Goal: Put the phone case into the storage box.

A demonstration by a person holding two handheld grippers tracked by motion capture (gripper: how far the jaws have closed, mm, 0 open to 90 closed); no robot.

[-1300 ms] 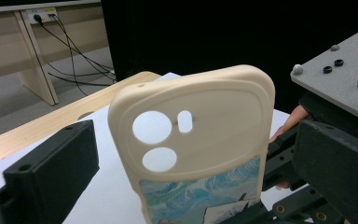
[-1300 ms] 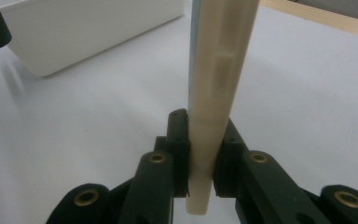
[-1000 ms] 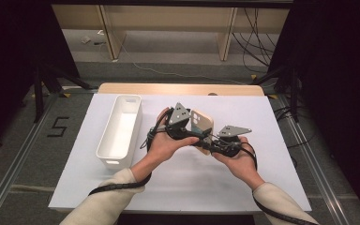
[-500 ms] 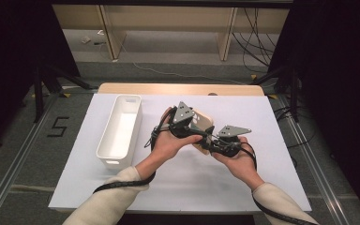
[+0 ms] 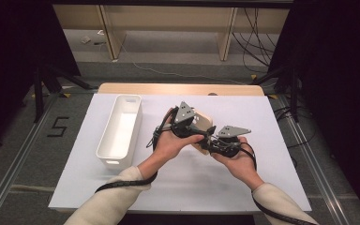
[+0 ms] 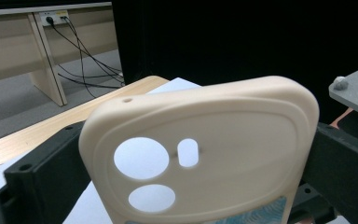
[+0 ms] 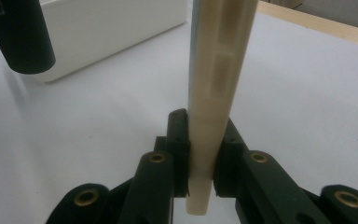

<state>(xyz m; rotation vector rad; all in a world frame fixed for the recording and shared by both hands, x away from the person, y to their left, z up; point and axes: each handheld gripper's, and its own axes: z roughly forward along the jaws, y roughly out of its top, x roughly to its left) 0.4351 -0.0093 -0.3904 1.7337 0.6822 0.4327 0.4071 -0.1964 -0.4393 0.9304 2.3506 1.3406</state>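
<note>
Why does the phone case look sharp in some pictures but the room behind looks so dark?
In the left gripper view the cream phone case is close and fairly sharp, with a black background. In the right gripper view its edge is crisp while the white bin blurs. In the high view the white table is brightly lit and the sides fall into shadow.

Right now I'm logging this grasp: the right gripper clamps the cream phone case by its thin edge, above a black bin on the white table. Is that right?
One detail is off: the bin is white, not black, as the high view shows. The rest holds: the right gripper clamps the cream phone case by its thin edge, above the white table.
</note>
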